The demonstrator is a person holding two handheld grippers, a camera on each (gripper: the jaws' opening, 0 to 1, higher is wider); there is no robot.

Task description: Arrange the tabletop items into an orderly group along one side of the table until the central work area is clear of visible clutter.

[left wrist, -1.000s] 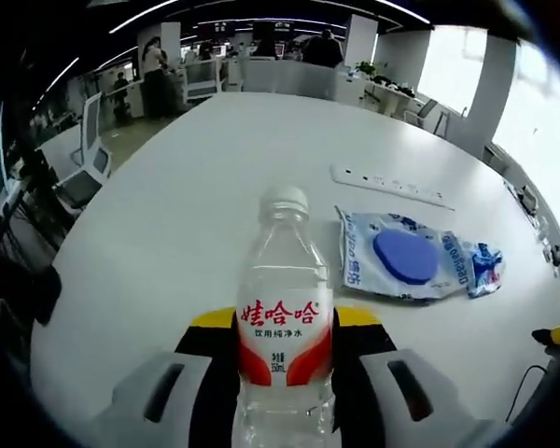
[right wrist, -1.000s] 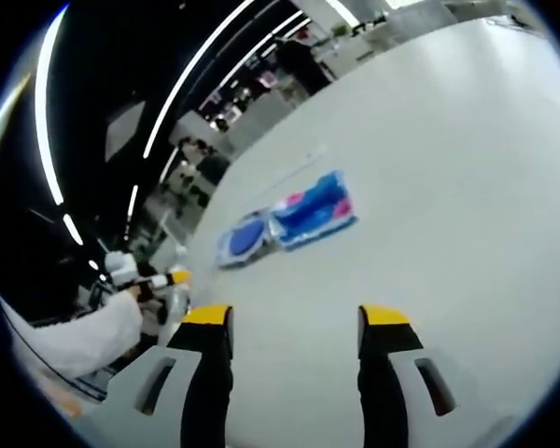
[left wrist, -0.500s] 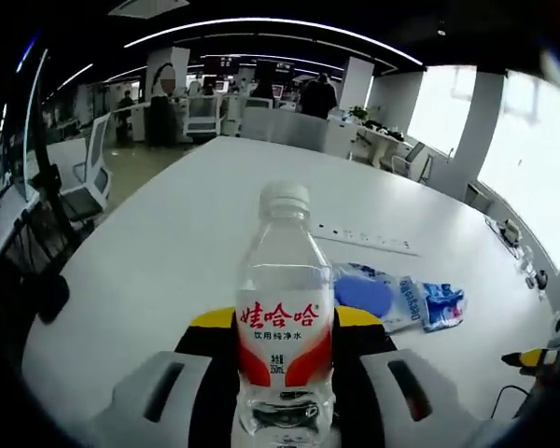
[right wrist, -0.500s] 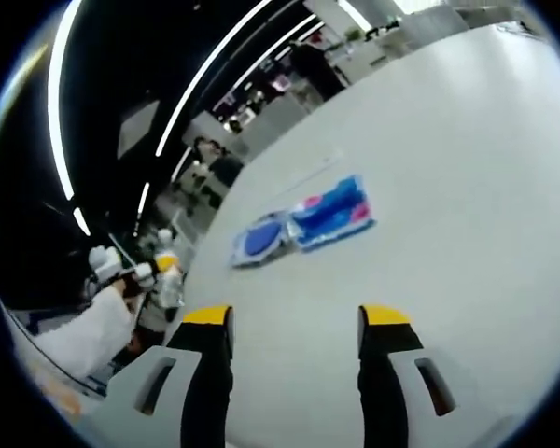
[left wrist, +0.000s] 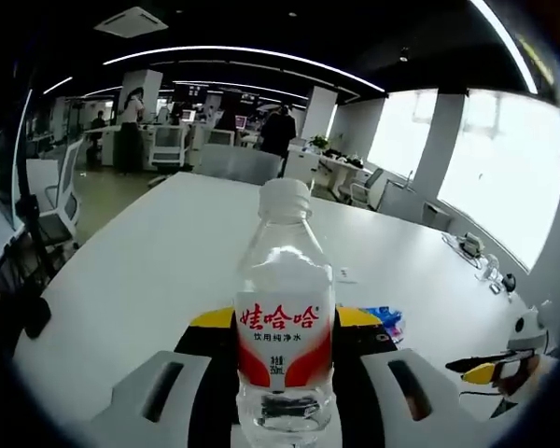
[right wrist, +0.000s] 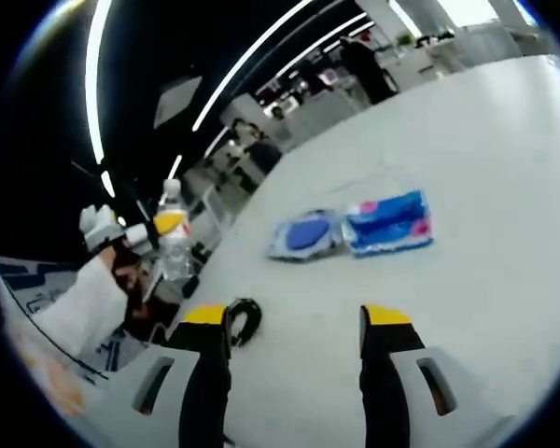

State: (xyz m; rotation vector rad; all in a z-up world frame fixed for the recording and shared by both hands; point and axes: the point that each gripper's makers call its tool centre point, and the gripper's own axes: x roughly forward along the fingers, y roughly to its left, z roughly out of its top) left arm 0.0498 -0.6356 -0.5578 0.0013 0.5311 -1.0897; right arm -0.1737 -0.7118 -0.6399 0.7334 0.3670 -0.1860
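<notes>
Yellow-tipped jaws of the left gripper [left wrist: 285, 322] clamp a clear water bottle [left wrist: 286, 336] at its red-and-white label; the bottle stands upright between them, white cap at 12 o'clock. Past the right jaw, at about 3 o'clock, a corner of a blue packet [left wrist: 385, 320] lies on the white table [left wrist: 149, 252]. Further out at 4 o'clock the right gripper [left wrist: 493, 366] comes into the left gripper view, its yellow tip showing.

In the right gripper view the right gripper [right wrist: 295, 322] is wide apart with nothing between its jaws, hovering over the table [right wrist: 485, 168]. A black cable loop [right wrist: 243, 320] lies just beside the left jaw's tip. At 12 to 1 o'clock two packets lie touching side by side: one pale with a blue disc [right wrist: 304, 235], one blue with pink marks [right wrist: 388, 223]. At 9 to 10 o'clock, a white sleeve [right wrist: 70, 313] and the left gripper [right wrist: 131, 233] hold the bottle [right wrist: 175, 245] near the table edge.
</notes>
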